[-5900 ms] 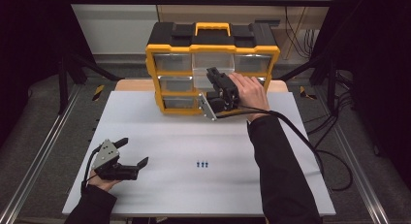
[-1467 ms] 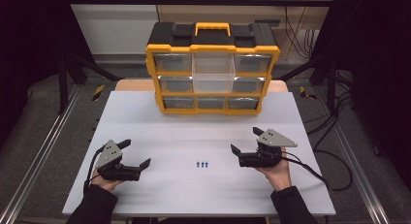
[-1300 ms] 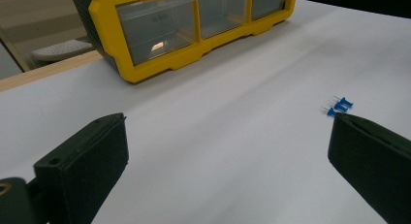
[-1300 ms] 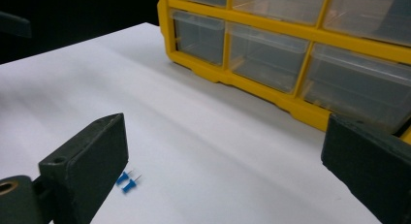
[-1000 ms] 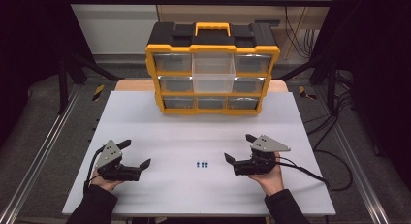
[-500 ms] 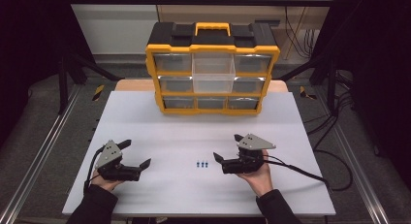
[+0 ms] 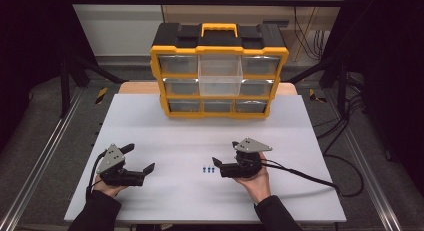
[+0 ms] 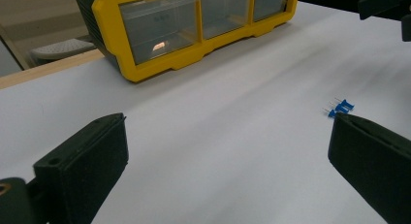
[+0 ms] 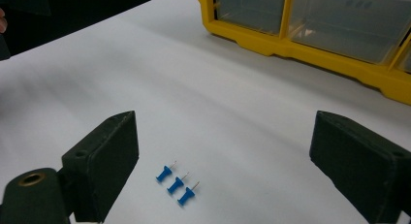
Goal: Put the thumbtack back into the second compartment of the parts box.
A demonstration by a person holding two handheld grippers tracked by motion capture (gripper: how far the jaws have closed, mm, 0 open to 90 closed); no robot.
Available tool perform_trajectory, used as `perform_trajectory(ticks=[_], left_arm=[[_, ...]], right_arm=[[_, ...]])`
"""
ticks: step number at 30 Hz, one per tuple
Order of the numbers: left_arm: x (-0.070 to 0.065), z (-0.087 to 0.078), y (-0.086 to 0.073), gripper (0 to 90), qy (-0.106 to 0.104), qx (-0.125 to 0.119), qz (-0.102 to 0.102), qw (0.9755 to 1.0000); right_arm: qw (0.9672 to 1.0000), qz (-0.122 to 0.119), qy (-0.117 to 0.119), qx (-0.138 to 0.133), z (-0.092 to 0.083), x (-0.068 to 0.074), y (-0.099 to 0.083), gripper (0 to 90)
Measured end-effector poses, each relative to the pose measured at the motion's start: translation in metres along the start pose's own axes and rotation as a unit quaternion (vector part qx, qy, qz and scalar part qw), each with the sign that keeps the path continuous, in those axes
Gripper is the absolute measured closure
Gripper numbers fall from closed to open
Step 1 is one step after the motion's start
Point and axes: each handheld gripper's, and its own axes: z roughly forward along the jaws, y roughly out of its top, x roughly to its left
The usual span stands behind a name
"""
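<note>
Three blue push pins [image 7: 209, 169] lie side by side on the white table, left of my right gripper [image 7: 224, 153]. In the right gripper view the pins [image 9: 177, 184] rest on the table close in front of the jaws, nearer the left jaw and touching neither. That right gripper [image 9: 223, 136] is open; its jaws have just been closing a little, with nothing gripped. My left gripper [image 7: 140, 157] rests open and empty at the table's near left. From the left gripper [image 8: 223, 141] the pins [image 8: 340, 108] show beside its right jaw.
A yellow and black drawer organiser [image 7: 219, 71] stands at the table's far edge, its clear upper middle drawer [image 7: 220, 78] pulled out. The white tabletop [image 7: 300, 141] ends close behind both hands. A black cable [image 7: 305, 176] trails right from the right gripper.
The right gripper has slid left across the table toward the pins and dropped slightly. Several seconds ago that hand was at the organiser's drawers. The left gripper has not moved.
</note>
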Motion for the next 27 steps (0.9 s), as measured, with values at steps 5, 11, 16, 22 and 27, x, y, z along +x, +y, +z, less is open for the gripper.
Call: perform_trajectory(ticks=[5,11,16,22,27], left_arm=[[0.000,0.000,0.000,0.5,0.001,0.001,0.001,1.0000],[-0.001,0.000,0.001,0.5,-0.001,0.000,0.001,1.0000],[0.000,0.000,0.001,0.5,0.000,-0.002,-0.002,1.0000],[0.000,0.000,0.001,0.4,0.001,0.000,-0.001,1.0000],[-0.001,0.000,0.001,0.5,0.001,-0.001,0.000,1.0000]], right_arm=[[1.0000,-0.004,0.001,0.007,0.005,0.003,-0.005,14.6],[0.9994,0.002,0.001,0.035,0.013,0.007,-0.013,18.1],[0.9989,0.002,0.005,0.048,0.017,0.009,-0.017,23.2],[0.9975,-0.007,0.005,0.070,0.024,0.009,-0.024,30.7],[0.9964,-0.004,0.002,0.084,0.028,0.011,-0.028,37.2]])
